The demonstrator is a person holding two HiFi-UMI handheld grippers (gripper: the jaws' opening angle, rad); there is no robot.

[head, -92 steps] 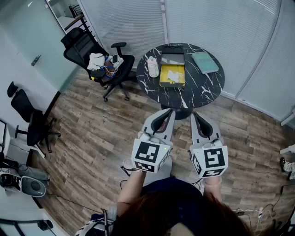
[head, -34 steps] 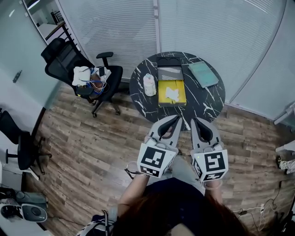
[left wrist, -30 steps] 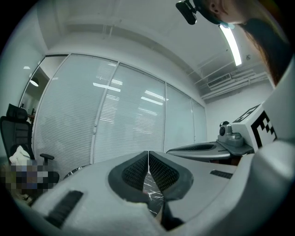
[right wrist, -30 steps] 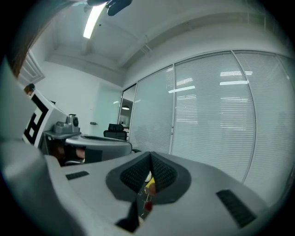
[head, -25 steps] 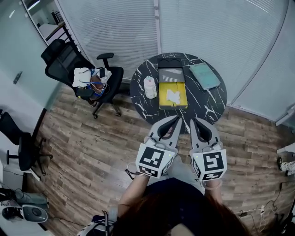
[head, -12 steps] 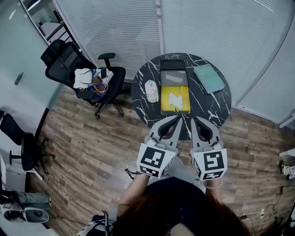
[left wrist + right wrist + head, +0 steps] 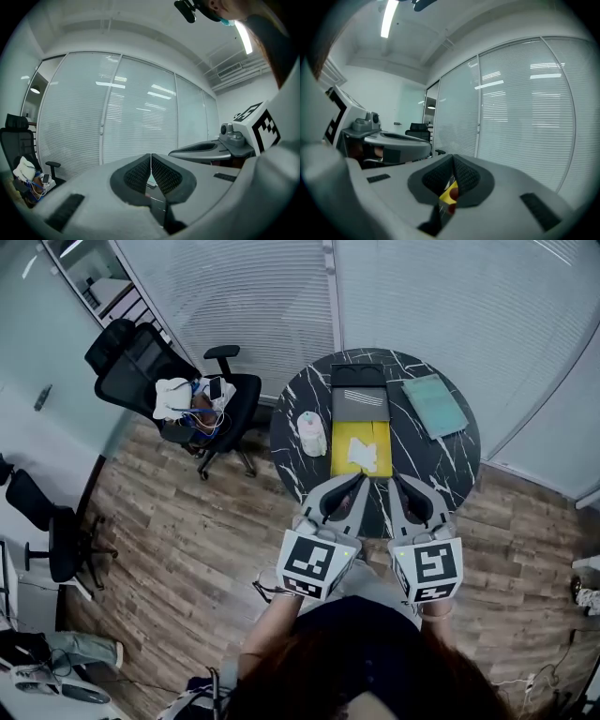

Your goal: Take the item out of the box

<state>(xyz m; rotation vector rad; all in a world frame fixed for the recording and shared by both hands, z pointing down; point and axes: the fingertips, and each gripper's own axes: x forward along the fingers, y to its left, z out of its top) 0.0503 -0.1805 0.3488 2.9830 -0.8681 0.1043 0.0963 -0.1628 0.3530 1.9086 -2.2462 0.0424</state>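
Observation:
A yellow box (image 7: 362, 448) lies open on the round black marble table (image 7: 441, 460), its grey lid (image 7: 360, 406) folded back on the far side. A white crumpled item (image 7: 364, 455) rests inside the box. My left gripper (image 7: 360, 479) and right gripper (image 7: 397, 480) hang side by side above the table's near edge, just short of the box, and both are shut with nothing held. In the left gripper view the left gripper's (image 7: 151, 161) pads touch. In the right gripper view the right gripper's (image 7: 453, 165) tips meet, and a sliver of the yellow box (image 7: 451, 193) shows below them.
A white wrapped bundle (image 7: 311, 433) stands left of the box and a teal book (image 7: 434, 405) lies at the table's right. A black office chair (image 7: 173, 381) piled with things sits to the left on the wood floor. Glass walls with blinds stand behind the table.
The person has stepped toward the table, so it now sits right at the gripper tips. Both grippers have stayed shut and level.

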